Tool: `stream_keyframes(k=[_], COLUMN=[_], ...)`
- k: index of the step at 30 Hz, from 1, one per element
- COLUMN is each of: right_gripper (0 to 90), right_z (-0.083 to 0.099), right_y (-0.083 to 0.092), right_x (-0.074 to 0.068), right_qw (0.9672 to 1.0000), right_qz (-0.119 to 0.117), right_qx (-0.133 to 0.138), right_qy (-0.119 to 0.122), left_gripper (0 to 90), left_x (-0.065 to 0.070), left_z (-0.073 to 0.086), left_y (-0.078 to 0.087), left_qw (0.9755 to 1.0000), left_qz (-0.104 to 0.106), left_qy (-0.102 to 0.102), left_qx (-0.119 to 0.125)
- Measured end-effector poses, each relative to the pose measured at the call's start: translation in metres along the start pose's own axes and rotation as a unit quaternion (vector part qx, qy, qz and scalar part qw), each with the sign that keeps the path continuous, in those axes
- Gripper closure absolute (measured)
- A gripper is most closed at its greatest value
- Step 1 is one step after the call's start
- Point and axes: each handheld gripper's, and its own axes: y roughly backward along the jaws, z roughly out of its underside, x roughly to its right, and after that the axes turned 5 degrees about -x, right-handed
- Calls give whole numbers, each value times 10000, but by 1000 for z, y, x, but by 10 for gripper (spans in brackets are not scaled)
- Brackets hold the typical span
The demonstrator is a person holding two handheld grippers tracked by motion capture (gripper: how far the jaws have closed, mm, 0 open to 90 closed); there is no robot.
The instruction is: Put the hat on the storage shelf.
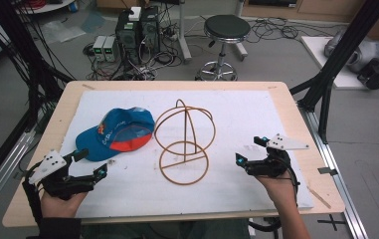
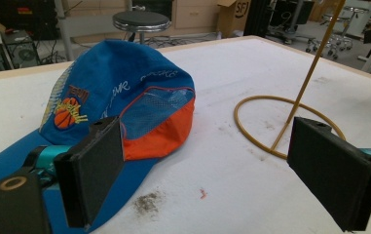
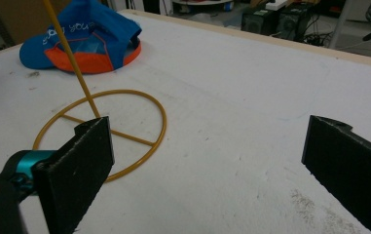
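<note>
A blue and orange baseball cap (image 1: 115,133) lies on the white mat, left of centre, its brim toward the near left. Just to its right stands a golden wire hat stand (image 1: 184,142), a dome of hoops over a flat base ring. My left gripper (image 1: 92,163) is open near the cap's brim and holds nothing. In the left gripper view the cap (image 2: 120,92) lies just beyond the left jaw and the base ring (image 2: 251,105) ahead of the right jaw. My right gripper (image 1: 250,150) is open and empty, right of the stand. Its view shows the ring (image 3: 124,97) and cap (image 3: 90,34).
The white mat (image 1: 246,114) covers most of a wooden table (image 1: 296,114). Beyond the far edge stand a black stool (image 1: 226,30) and computer boxes (image 1: 137,30) among cables. A black frame post (image 1: 336,59) rises at the right.
</note>
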Motion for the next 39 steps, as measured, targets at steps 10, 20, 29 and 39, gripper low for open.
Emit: stream_keyframes(k=[10,20,29,39], right_gripper=[39,39,39,39], right_z=[0,0,2,3], right_y=[-4,-1,-2,-2], right_x=[-2,-2,1,2], right_qw=[10000,10000,10000,10000], right_qz=[-65,-56,-52,5], right_qx=[-32,-17,-33,-51], right_qy=[60,14,-51,-40], left_gripper=[138,138,139,146], left_x=[-6,-35,-60,-79], left_z=[-40,-78,-90,-99], left_y=[-20,-60,-98,-130], left_qw=[9990,9988,9978,9965], left_qz=[75,154,-56,-172], left_qy=[-376,-233,-205,-226], left_qx=[-240,-403,-634,-783])
